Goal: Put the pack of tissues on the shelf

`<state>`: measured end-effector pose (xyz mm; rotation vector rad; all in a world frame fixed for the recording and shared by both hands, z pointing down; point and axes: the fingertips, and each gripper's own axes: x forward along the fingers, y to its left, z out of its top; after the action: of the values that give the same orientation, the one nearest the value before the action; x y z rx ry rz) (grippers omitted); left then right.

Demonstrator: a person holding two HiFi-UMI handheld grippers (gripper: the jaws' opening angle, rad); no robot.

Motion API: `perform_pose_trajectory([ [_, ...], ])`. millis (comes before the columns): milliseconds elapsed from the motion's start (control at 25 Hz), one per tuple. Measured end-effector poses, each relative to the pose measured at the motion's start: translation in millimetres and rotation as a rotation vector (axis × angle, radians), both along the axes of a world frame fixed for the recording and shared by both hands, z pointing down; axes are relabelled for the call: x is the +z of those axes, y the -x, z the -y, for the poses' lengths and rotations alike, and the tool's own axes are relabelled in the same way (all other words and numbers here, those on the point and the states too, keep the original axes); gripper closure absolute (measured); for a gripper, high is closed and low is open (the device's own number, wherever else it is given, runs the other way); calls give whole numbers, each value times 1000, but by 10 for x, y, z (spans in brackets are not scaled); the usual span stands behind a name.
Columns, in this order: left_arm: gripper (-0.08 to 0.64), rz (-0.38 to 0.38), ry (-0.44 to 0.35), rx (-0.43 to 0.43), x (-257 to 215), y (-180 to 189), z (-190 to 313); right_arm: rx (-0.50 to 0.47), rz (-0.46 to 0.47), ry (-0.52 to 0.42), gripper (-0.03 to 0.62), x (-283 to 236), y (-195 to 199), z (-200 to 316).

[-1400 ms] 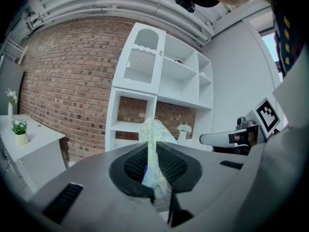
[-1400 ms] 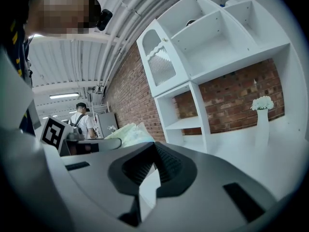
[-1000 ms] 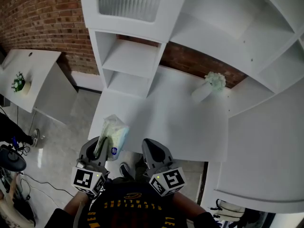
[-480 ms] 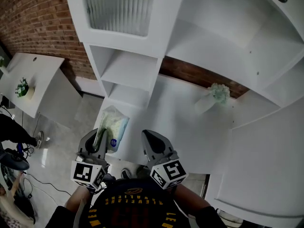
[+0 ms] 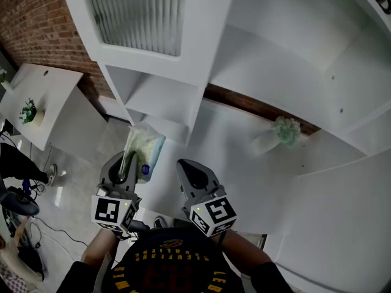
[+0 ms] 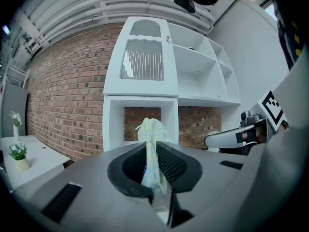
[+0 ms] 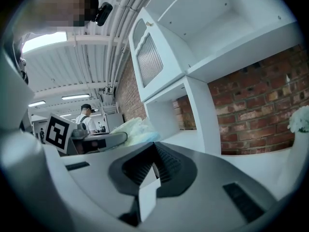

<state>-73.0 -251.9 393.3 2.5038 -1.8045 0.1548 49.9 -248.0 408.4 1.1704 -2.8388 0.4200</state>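
1. Left gripper [image 5: 127, 161]: the jaws are narrow and clamped on the pack of tissues [image 5: 145, 150]. In the left gripper view the pale green-and-white wrapper is pinched thin between the ribbed pads, and its crumpled end sticks up past the tips.
2. The pack is in the air and rests on no shelf. From the head view it hangs just in front of the lowest open cubby [image 5: 160, 95] on the left side of the white shelf unit [image 5: 263, 47], over the left edge of the white desk [image 5: 226, 157].
3. The left gripper view looks straight at that cubby, with the brick wall [image 5: 33, 23] showing through its back.
4. Right gripper [image 7: 154, 151]: the jaws are together with nothing between the pads. It sits beside the left gripper and near it, roughly level (the left one and the pack show at the left edge of the right gripper view).
5. Other things: a vase with pale flowers [image 5: 282, 131] stands on the desk under the wider shelves, well right of the pack. A small potted plant [image 5: 27, 111] stands on a separate white table [image 5: 52, 81] at far left.
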Motion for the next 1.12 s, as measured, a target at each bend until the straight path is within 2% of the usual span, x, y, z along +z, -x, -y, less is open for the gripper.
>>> perform_pose_trajectory([
  [520, 526, 70, -71, -66, -191, -15, 772, -46, 34, 12, 586, -1, 113, 493],
  [880, 526, 102, -44, -95, -128, -28, 1270, -47, 35, -10, 586, -29, 150, 713],
  [1120, 526, 96, 13, -102, 22, -22, 1597, -32, 31, -26, 586, -55, 166, 850],
])
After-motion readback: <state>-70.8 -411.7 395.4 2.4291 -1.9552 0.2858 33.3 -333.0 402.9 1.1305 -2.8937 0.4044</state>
